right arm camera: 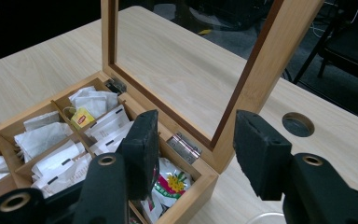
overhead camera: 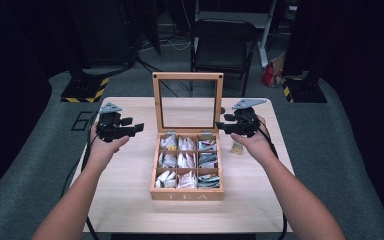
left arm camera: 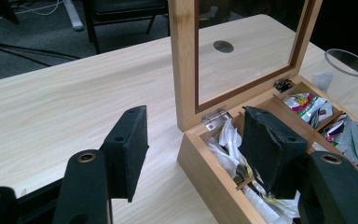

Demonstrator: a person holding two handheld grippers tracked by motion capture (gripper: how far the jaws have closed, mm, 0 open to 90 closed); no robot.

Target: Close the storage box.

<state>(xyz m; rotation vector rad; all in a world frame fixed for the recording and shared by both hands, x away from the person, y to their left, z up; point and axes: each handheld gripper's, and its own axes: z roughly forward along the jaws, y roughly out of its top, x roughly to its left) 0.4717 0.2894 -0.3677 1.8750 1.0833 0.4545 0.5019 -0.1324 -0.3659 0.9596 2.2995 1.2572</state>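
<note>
Jaws on both grippers stood parted with nothing between them. From above, the left gripper [overhead camera: 130, 129] hung just left of the tea box [overhead camera: 186, 192] and the right gripper [overhead camera: 223, 126] just right of it, each level with the hinged back edge and neither touching the wood.

Nearest the person, the box's front wall carried the letters TEA. It was a light wooden box of nine compartments in three rows of three, stuffed with tea bags [overhead camera: 186, 161], mostly white paper sachets, with greener packets down the right column. Its lid [overhead camera: 187, 101], a wooden frame around a clear pane, stood upright at the back on two metal hinges.

The left gripper view added what the high view could not resolve: the hinge [left arm camera: 215, 116] at the back-left corner, a round cable hole [left arm camera: 223, 45] in the counter [left arm camera: 65, 102] seen through the pane, and a clear cup [left arm camera: 347, 61] beyond the box. The right gripper view showed the other hinge [right arm camera: 184, 147], a yellow tag [right arm camera: 82, 117] among the sachets, and a flowered packet [right arm camera: 173, 183] in the corner compartment.

The box sat centred on the counter, roughly square, its front facing the person and the lid rising at the far side. Beyond the counter stood a black chair [overhead camera: 224, 42].
</note>
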